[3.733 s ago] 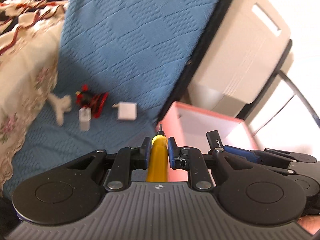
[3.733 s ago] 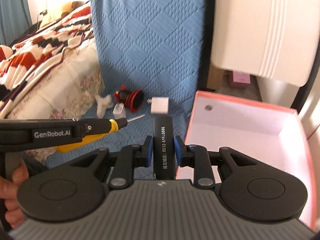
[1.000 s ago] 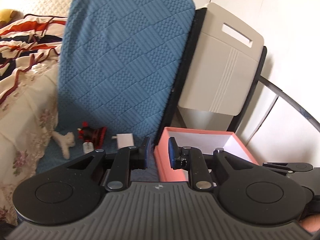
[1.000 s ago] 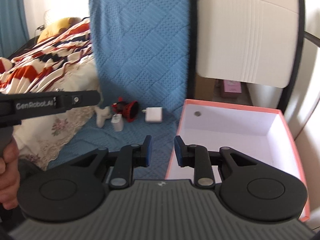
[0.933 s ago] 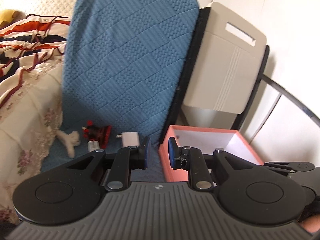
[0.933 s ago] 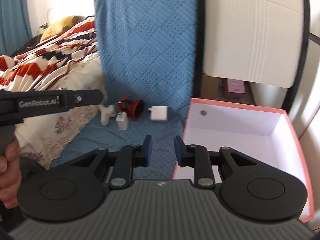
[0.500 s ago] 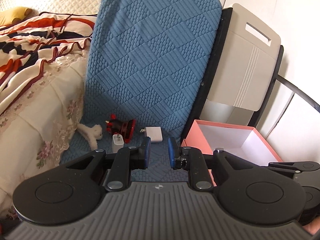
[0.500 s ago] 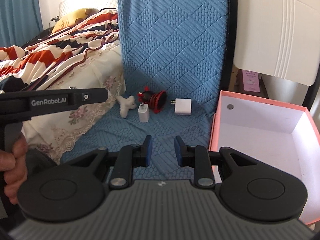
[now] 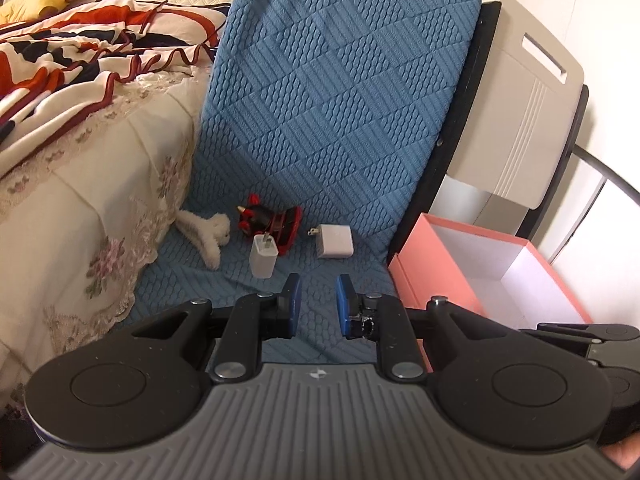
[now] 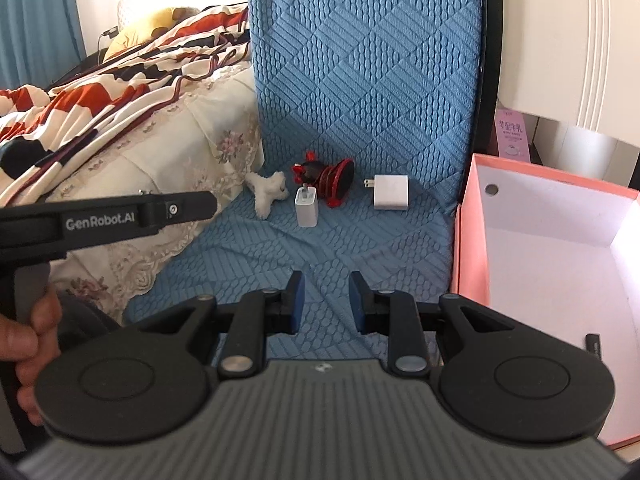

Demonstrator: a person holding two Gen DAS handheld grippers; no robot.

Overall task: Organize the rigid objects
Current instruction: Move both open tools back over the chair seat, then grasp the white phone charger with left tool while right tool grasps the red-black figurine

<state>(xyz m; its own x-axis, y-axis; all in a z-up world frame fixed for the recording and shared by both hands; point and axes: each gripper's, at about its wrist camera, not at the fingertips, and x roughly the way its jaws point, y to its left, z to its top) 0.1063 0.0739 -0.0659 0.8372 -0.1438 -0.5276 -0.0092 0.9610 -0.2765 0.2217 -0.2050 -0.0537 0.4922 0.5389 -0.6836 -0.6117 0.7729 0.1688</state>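
On the blue quilted seat lie a small white charger (image 9: 263, 258) (image 10: 306, 207), a square white charger (image 9: 335, 241) (image 10: 391, 192), a red and black toy (image 9: 272, 220) (image 10: 326, 177) and a white plush figure (image 9: 208, 232) (image 10: 267, 192). A pink box (image 9: 424, 264) (image 10: 472, 240) stands to the right; a black stick-shaped item (image 10: 593, 345) lies inside it. My left gripper (image 9: 317, 306) and right gripper (image 10: 325, 302) are open and empty, above the seat short of the objects.
A bed with a cream lace cover (image 9: 80, 184) and striped blanket (image 10: 100, 80) lies to the left. The blue chair back (image 9: 340, 80) rises behind the objects. A white panel (image 9: 520, 120) stands behind the box. The left tool's arm (image 10: 108, 220) crosses the right wrist view.
Both grippers let go of the yellow screwdriver and the black item and now stand open. Both have swung left from the box toward the objects on the seat.
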